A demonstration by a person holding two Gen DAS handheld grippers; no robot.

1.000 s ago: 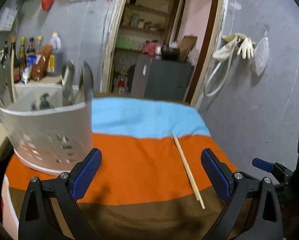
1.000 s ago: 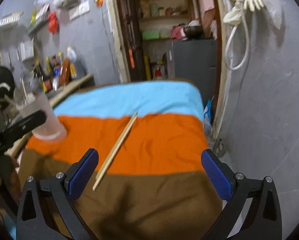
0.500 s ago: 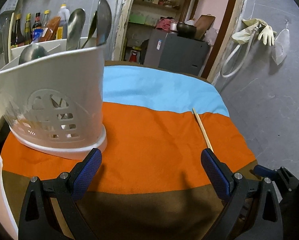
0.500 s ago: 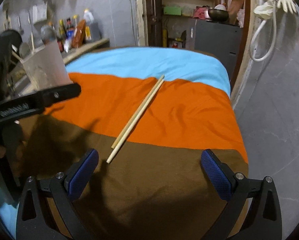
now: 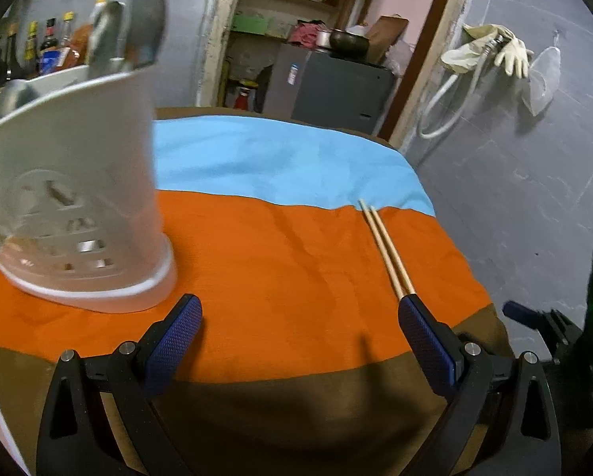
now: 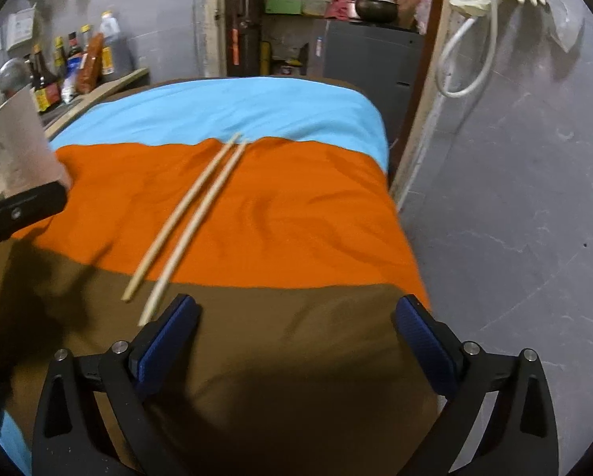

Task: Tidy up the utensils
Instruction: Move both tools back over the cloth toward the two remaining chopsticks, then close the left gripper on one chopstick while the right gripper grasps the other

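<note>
Two pale wooden chopsticks (image 6: 193, 214) lie side by side on a cloth (image 6: 296, 206) striped blue, orange and brown. My right gripper (image 6: 298, 305) hovers over the brown stripe, its jaws wide and closing with nothing between them; the chopsticks' near ends lie just left of its left finger. A white slotted utensil holder (image 5: 70, 182) with spoons (image 5: 145, 20) stands on the orange stripe at the left. My left gripper (image 5: 299, 305) is open and empty beside its base. In the left wrist view the chopsticks (image 5: 383, 246) run behind the right fingertip.
Bottles (image 6: 70, 63) line a counter at the back left. A grey cabinet (image 5: 336, 87) stands in the doorway behind the table. Gloves and a hose (image 5: 494, 51) hang on the right wall. The cloth (image 5: 276, 238) drops off to a grey floor on the right.
Both grippers have dipped toward the cloth and tilted further down. The chopsticks now sit closer to the right gripper's left finger. The holder has swung larger into the left wrist view.
</note>
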